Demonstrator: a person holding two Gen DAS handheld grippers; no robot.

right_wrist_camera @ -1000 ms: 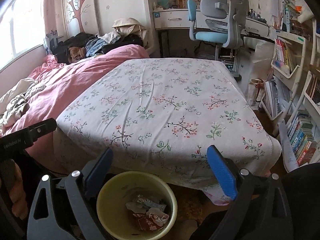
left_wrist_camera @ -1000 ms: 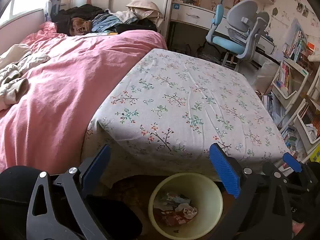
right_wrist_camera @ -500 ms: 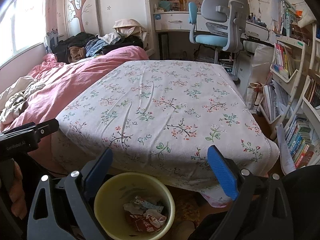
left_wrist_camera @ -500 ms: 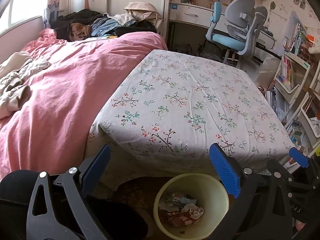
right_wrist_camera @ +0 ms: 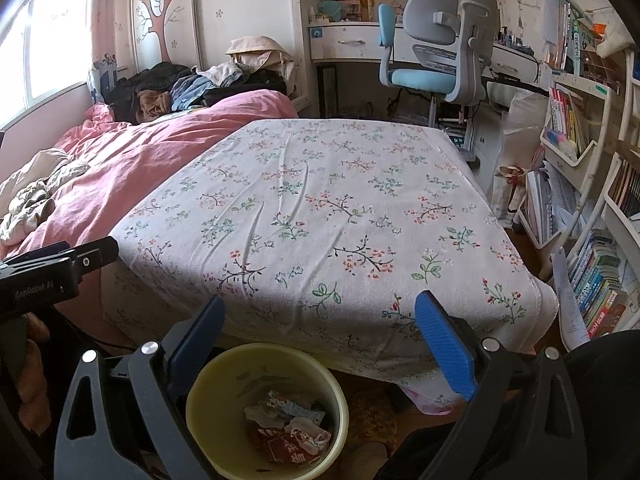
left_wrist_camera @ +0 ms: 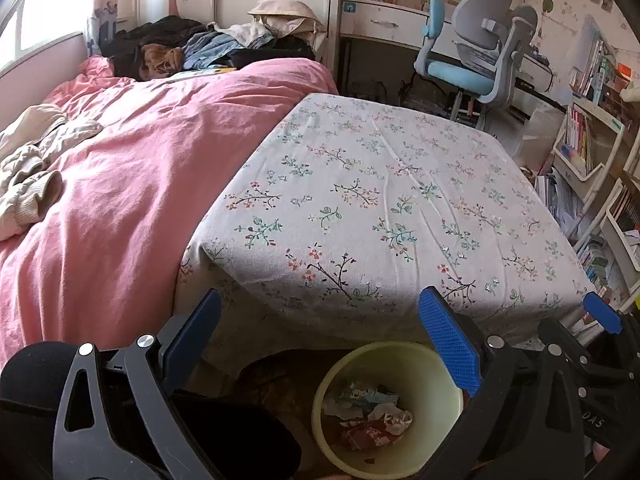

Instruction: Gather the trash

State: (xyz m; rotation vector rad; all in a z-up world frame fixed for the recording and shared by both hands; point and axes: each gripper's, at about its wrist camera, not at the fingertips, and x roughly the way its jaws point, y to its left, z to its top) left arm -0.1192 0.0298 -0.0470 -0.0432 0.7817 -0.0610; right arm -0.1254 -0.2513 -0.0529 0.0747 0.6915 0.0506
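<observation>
A pale yellow bin stands on the floor below the near edge of a table under a floral cloth. Crumpled wrappers and paper lie at its bottom. My left gripper hangs open above and left of the bin, nothing between its blue pads. The same bin with the same trash sits low in the right wrist view, where my right gripper stands open and empty over it. No loose trash shows on the floral cloth.
A bed with a pink cover and a heap of clothes borders the table on the left. A blue and grey desk chair and a desk stand behind. Bookshelves crowd the right side.
Both grippers have drawn slightly up and back, so the bin sits a little lower in each view. Both stay open and empty.
</observation>
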